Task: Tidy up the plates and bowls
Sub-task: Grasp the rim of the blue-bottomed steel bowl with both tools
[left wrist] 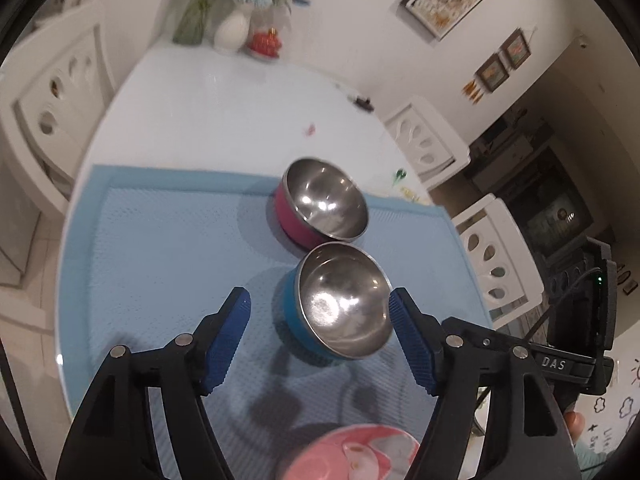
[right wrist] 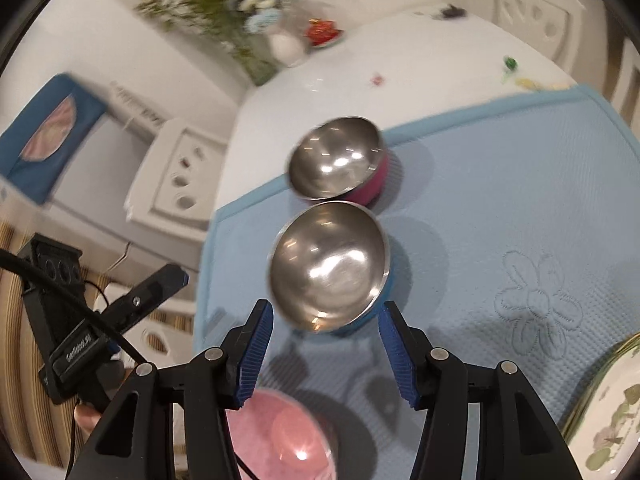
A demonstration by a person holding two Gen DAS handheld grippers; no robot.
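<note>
Blue bowl [left wrist: 340, 304] sitting on mat [left wrist: 160, 248] just ahead of both grippers' fingers, untouched; left gripper [left wrist: 320, 308] and right gripper [right wrist: 326, 320] gaping, empty.

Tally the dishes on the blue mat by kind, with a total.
Steel bowls: 2, the pink-sided bowl and the blue-sided bowl
Pink plates: 1, the pink plate at the near edge
Floral plates: 1, the floral plate, partly cut off by the frame
Total: 4
</note>
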